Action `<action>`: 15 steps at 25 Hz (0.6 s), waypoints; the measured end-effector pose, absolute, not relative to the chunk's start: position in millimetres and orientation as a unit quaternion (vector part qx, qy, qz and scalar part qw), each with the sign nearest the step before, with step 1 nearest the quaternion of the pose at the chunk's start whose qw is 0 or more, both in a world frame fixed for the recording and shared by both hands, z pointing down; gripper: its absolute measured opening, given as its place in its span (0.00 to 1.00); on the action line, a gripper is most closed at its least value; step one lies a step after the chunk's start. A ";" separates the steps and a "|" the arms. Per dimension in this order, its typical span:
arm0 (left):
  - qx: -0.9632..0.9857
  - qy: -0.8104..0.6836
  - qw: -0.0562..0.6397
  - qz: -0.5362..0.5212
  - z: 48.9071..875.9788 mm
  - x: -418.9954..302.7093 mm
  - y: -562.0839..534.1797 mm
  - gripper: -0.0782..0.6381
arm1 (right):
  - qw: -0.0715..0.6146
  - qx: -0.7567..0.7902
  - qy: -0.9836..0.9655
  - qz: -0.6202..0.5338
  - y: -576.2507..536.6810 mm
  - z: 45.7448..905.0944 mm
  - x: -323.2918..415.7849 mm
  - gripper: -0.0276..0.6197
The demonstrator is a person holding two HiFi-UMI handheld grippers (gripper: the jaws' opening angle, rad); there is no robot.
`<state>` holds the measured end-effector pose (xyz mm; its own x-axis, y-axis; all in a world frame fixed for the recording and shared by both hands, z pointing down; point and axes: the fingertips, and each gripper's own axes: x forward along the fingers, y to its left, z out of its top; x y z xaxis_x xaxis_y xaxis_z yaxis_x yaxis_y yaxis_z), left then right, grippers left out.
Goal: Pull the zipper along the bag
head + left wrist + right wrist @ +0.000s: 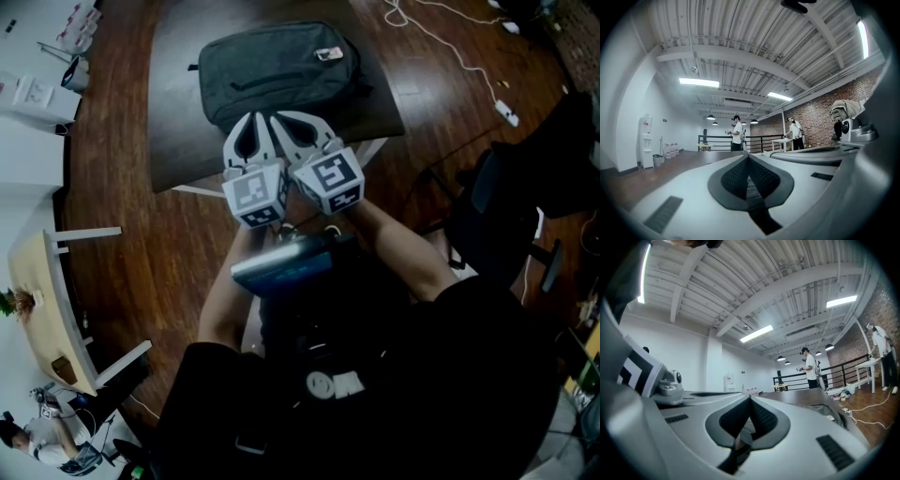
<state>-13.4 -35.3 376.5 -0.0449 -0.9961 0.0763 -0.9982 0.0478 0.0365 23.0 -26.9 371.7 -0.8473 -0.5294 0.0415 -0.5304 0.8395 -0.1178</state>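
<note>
A dark grey bag [279,70] lies on a dark brown table [183,141], with a small light tag near its top right corner. My left gripper [251,120] and right gripper [278,120] are held side by side over the table's near edge, just short of the bag, touching nothing. Both are shut with nothing between the jaws. The left gripper [748,156] points level across the room. The right gripper [750,399] does the same, and the bag [836,410] shows low at its right. The zipper pull cannot be made out.
A white cable [450,47] with a plug runs over the wooden floor at the right. A dark chair [511,211] stands at the right, a light table [42,309] at the left. People [737,133] stand far off by a railing.
</note>
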 end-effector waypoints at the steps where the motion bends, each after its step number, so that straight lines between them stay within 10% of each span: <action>1: 0.690 -0.723 0.039 0.013 377.2 -14.8 -36.1 0.11 | 0.005 0.275 -0.959 0.065 -27.5 372.2 21.6 0.05; 15: 0.694 -0.717 0.066 0.013 396.9 -54.2 -88.7 0.11 | 0.028 0.288 -0.954 0.083 -80.9 394.6 -17.3 0.05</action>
<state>-54.2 -88.7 396.9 -0.0293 -0.9933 0.1117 -0.9966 0.0376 0.0727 -17.3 -80.9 394.6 -0.8323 -0.5451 0.1008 -0.5543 0.8199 -0.1433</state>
